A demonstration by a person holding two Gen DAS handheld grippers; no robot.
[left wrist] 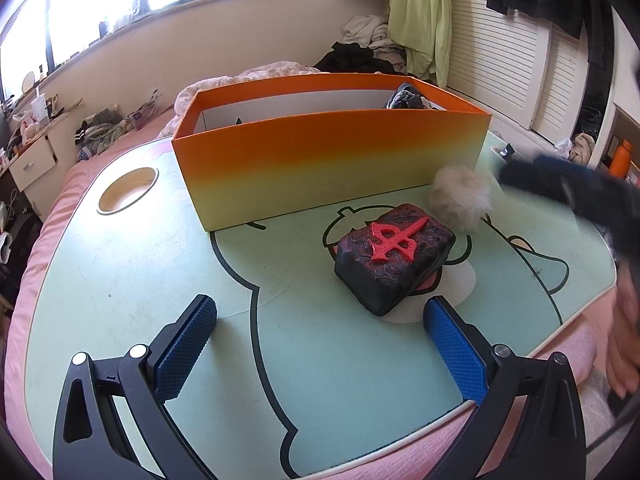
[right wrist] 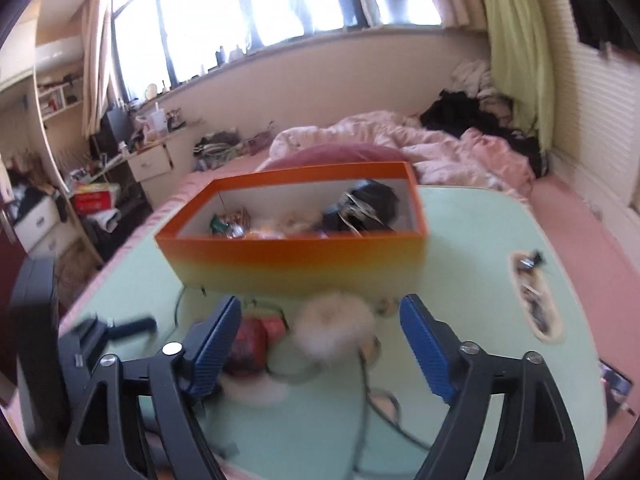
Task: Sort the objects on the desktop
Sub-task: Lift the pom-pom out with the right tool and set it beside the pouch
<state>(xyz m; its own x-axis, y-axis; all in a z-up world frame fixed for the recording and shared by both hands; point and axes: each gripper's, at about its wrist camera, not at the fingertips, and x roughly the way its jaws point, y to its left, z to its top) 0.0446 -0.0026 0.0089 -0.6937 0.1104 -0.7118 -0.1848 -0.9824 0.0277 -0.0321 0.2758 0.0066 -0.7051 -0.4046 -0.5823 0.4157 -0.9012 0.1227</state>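
Left gripper (left wrist: 320,320), nearest, jaws spread wide and empty above the mint-green lap table (left wrist: 120,272). Just beyond its right finger lies a black block with a red emblem (left wrist: 394,258). Right gripper (right wrist: 320,326), jaws wide apart, grips nothing; a white fluffy pompom (right wrist: 334,328) sits on the table between its fingers. Farther back stands the orange box (right wrist: 296,258), holding assorted items.
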